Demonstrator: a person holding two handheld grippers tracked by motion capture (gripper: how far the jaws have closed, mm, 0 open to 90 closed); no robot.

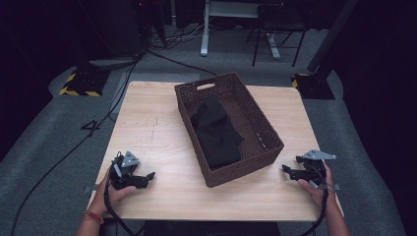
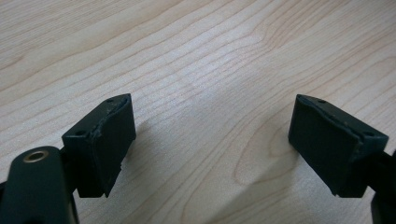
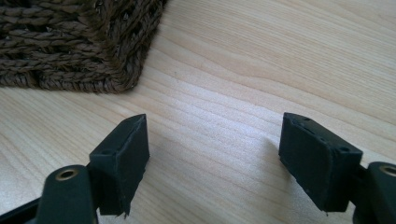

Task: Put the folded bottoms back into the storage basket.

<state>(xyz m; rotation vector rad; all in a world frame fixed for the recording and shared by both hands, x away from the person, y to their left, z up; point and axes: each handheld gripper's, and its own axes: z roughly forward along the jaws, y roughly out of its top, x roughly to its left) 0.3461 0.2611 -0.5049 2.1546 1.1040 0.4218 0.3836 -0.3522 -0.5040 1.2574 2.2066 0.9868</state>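
A brown woven basket (image 1: pixel 265 130) stands in the middle of the light wooden table (image 1: pixel 157 132), with a black cloth (image 1: pixel 216 132) lying inside it. My left gripper (image 1: pixel 146 178) rests low over the table's front left, held by a hand, and points right toward the basket. In the left gripper view its jaws (image 2: pixel 212 149) stand wide apart over bare wood, nothing between them. My right gripper (image 1: pixel 287 171) sits at the front right, pointing left at the basket's near corner (image 3: pixel 126 70). The right gripper (image 3: pixel 215 163) is open over bare wood.
Beyond the table lie grey carpet, cables (image 1: pixel 64 152) on the left, stand bases with yellow-black tape (image 1: pixel 81 83), and desk and chair legs (image 1: pixel 275 44) at the back. Bare wood (image 1: pixel 147 118) spreads left of the basket.
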